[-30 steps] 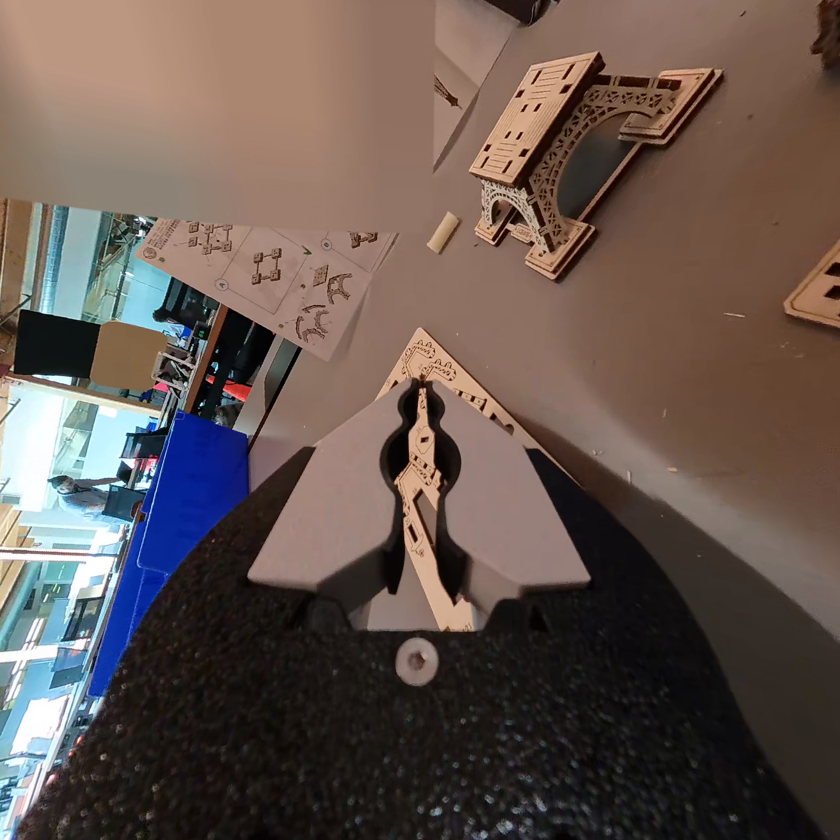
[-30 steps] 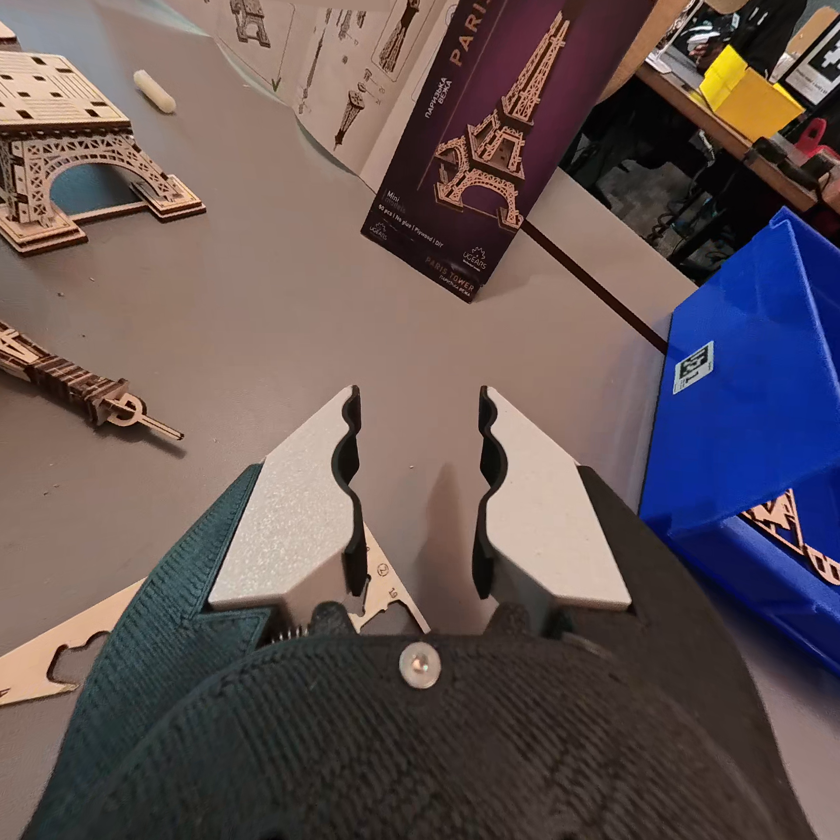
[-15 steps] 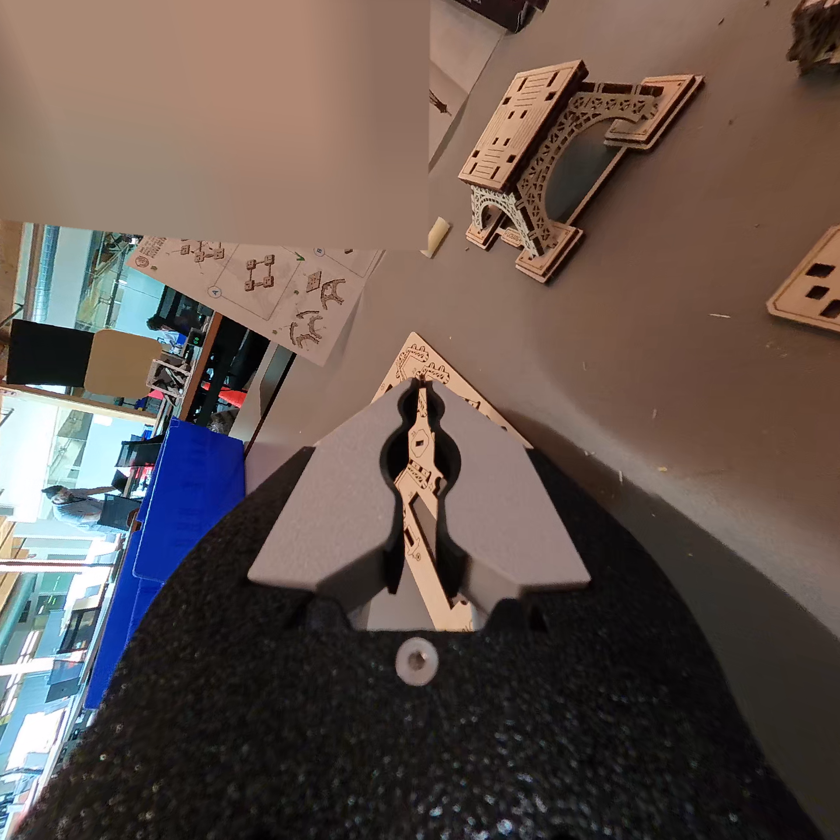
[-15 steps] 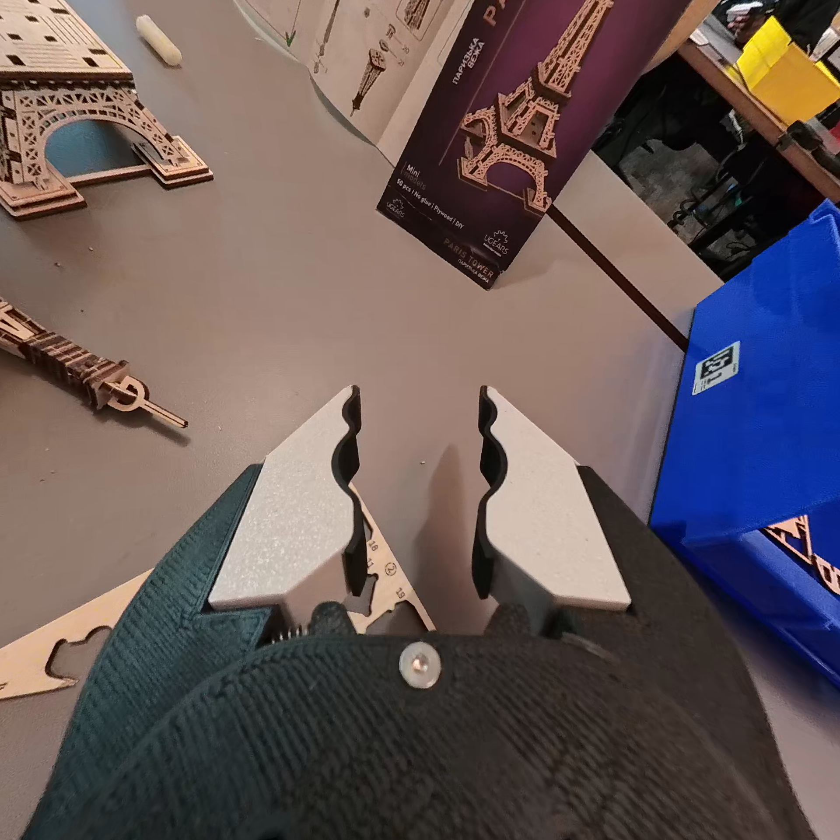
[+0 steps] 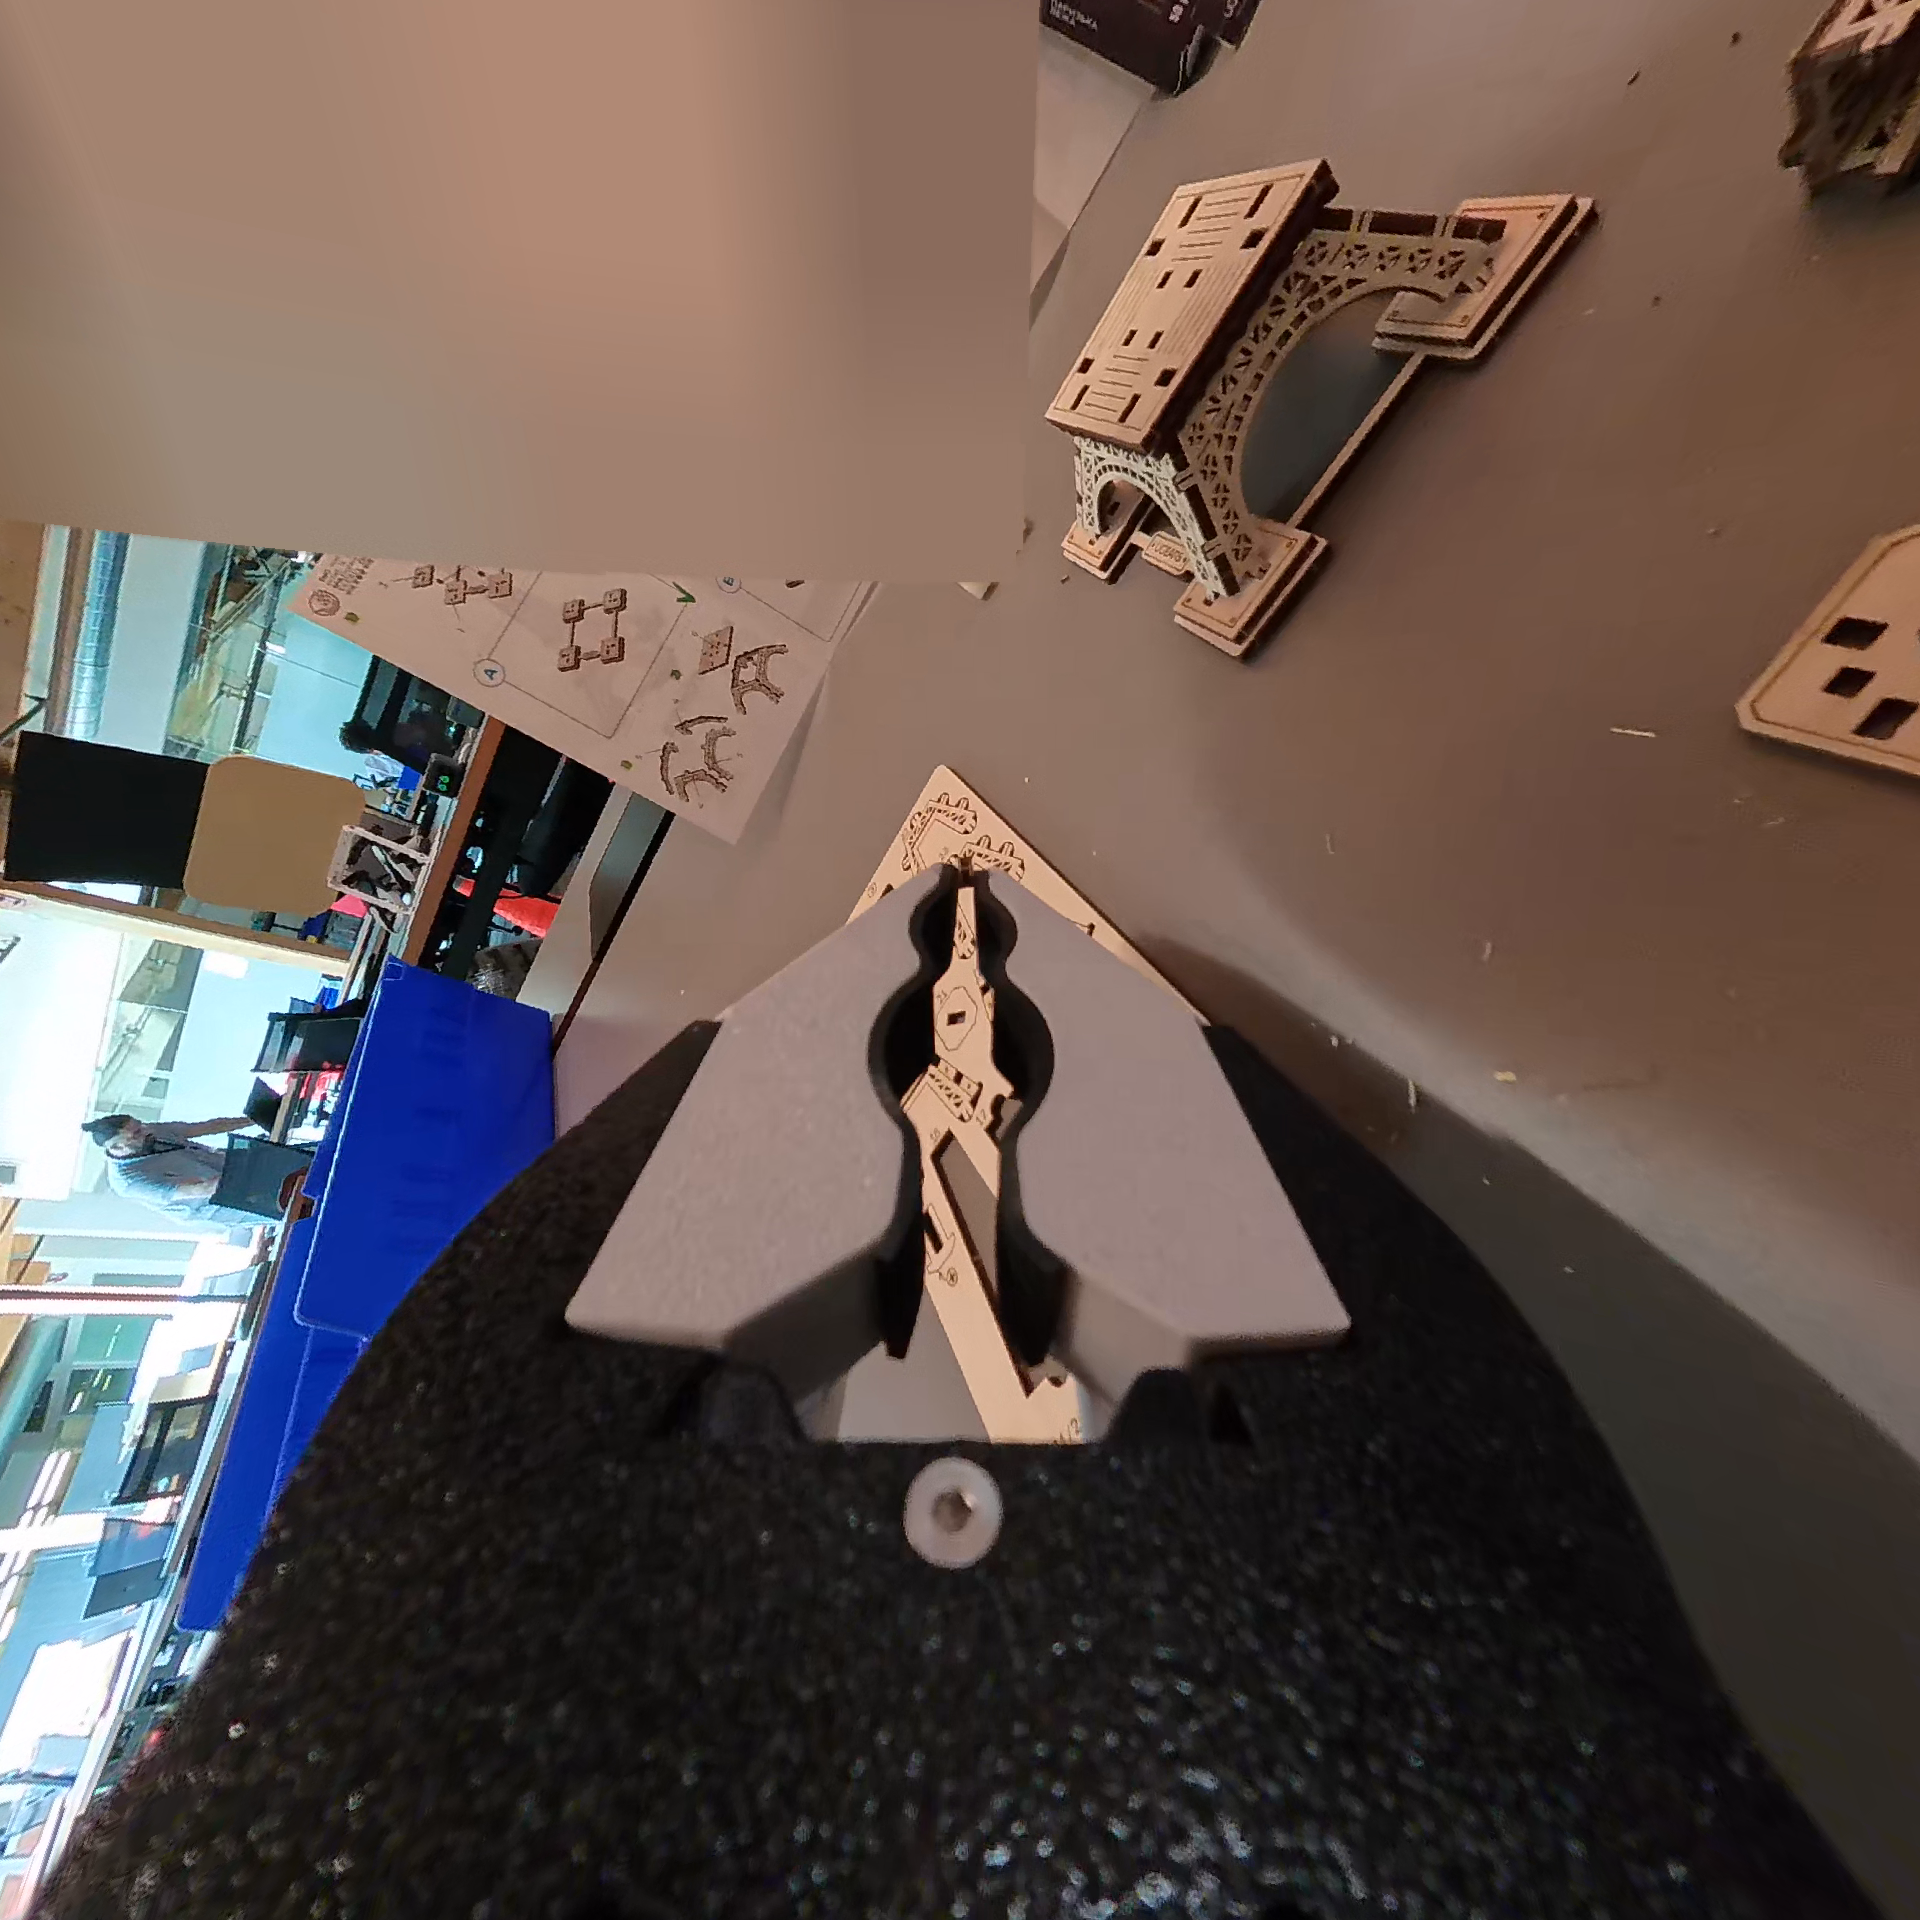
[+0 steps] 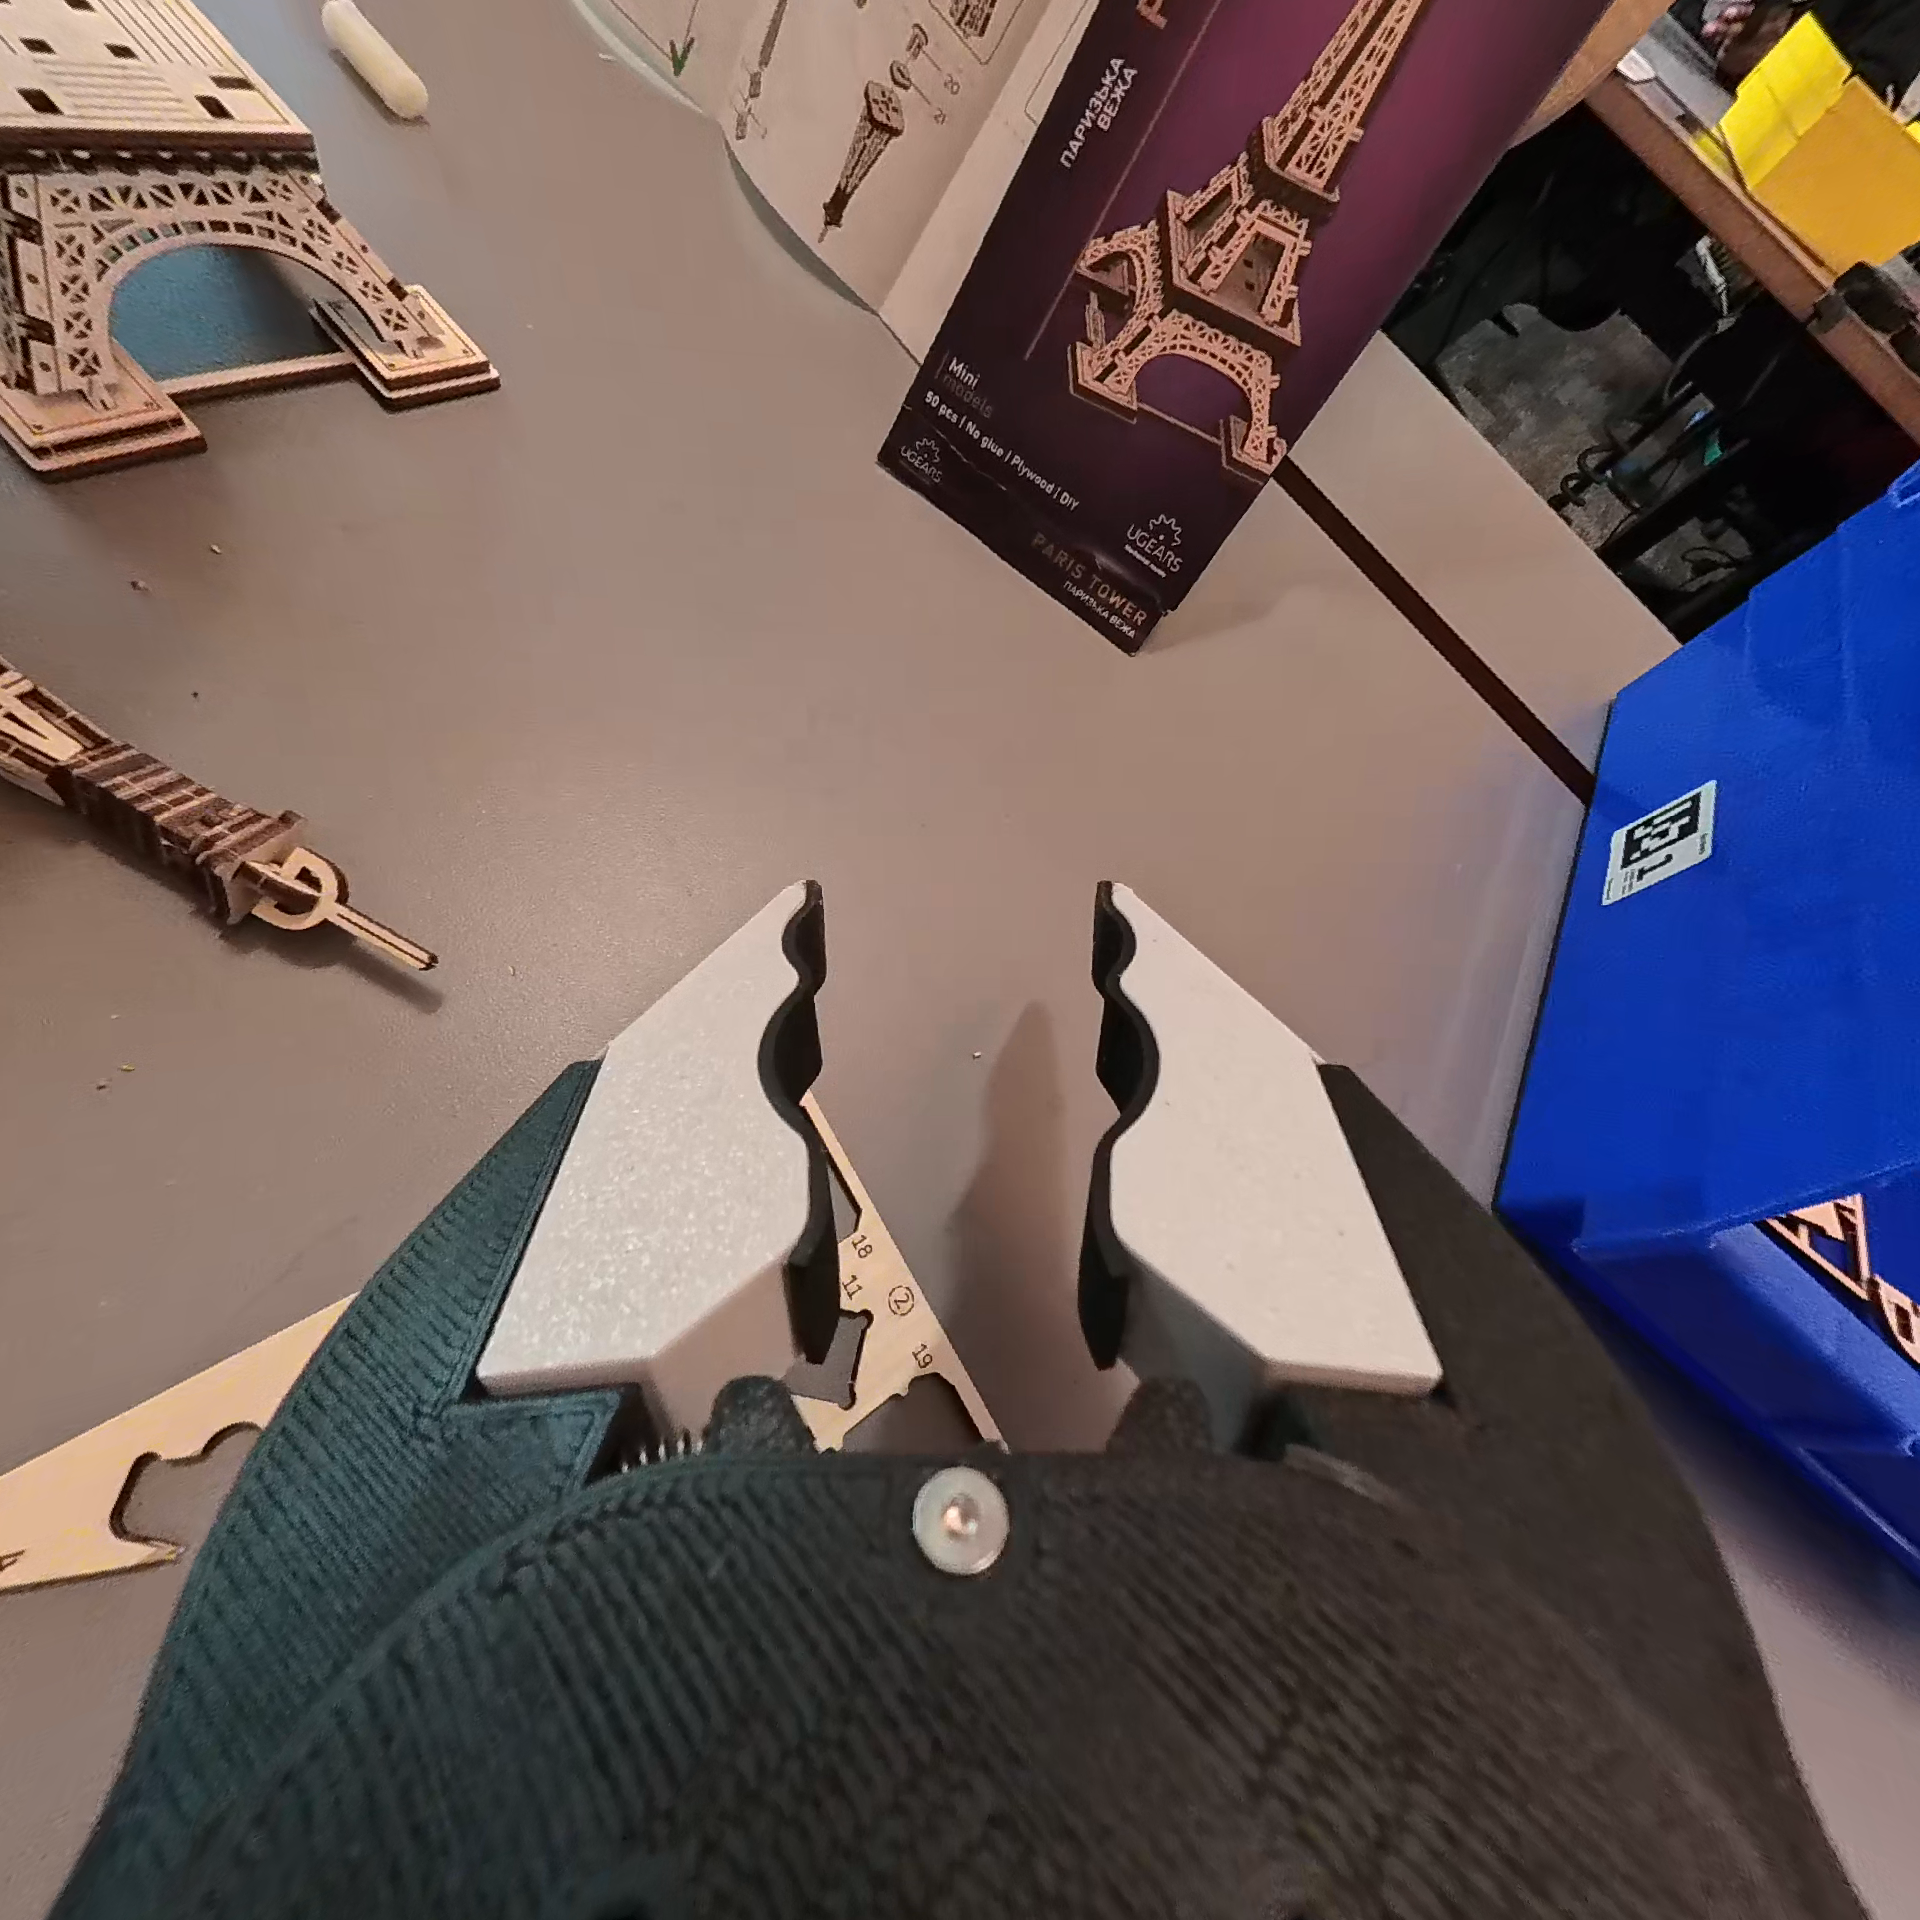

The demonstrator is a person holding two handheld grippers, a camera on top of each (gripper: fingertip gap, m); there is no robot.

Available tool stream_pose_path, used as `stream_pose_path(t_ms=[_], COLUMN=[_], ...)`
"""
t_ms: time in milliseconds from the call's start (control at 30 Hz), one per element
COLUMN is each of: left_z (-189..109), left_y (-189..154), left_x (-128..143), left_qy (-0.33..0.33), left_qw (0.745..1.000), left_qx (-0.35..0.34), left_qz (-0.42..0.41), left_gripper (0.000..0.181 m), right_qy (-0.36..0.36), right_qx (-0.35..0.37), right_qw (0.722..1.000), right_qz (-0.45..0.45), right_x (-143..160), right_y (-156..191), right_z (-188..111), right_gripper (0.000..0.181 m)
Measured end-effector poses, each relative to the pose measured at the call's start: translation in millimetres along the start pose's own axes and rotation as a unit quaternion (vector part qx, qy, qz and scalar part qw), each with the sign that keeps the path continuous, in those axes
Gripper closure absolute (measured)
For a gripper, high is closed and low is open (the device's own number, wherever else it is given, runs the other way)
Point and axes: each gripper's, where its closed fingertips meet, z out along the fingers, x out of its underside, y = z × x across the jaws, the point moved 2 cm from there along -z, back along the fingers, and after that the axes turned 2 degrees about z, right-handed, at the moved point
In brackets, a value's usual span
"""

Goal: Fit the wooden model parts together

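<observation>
My left gripper [image 5: 964,883] is shut on a thin flat plywood sheet [image 5: 961,1153] with cut-out parts, held edge-on between the jaws above the grey table. The wooden tower base [image 5: 1262,384] with arches stands ahead to the right; it also shows in the right wrist view [image 6: 197,260] at the upper left. My right gripper [image 6: 958,904] is open and empty over the table. The same plywood sheet [image 6: 883,1309] lies under its left finger. The wooden tower spire [image 6: 177,831] lies on the table to the left.
A purple model box [image 6: 1174,312] stands ahead, with an instruction sheet [image 6: 831,94] behind it. A blue bin [image 6: 1756,987] holding wooden parts is at the right. A flat slotted wooden plate [image 5: 1849,665] lies at the right edge. A small white stick [image 6: 374,62] lies near the base. Some 30 centimetres of space lies between my two pairs of fingers.
The left gripper's view has shifted a little, the tower base sliding down and left in frame. The right gripper has moved forward toward the purple box. Both keep their jaw states.
</observation>
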Motion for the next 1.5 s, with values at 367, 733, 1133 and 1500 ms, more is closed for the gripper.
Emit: stream_pose_path(t_ms=[367, 733, 1133, 1500], left_z=[-12.4, -58.9, -92.5, -91.4], left_y=[-12.9, -40.0, -38.4, -44.1], left_x=[-31.8, -68.5, -114.6, -128.4], left_qy=[-0.112, -0.192, -0.277, -0.309], left_qw=[0.987, 0.883, 0.821, 0.816], left_qx=[0.093, 0.388, 0.461, 0.464], left_qz=[-0.070, -0.181, -0.192, -0.154], left_gripper=[0.180, 0.180, 0.181, 0.181], right_qy=[-0.040, -0.211, -0.308, -0.327], right_qx=[-0.011, -0.246, -0.352, -0.397], right_qw=[0.999, 0.944, 0.883, 0.858], right_qz=[0.021, -0.061, -0.044, 0.024], right_x=[-7.7, -88.9, -111.1, -114.4], right_y=[-2.3, 127.0, 191.8, 182.1], right_z=[-8.8, -71.1, -107.8, -113.0], right_gripper=[0.128, 0.156, 0.177, 0.173])
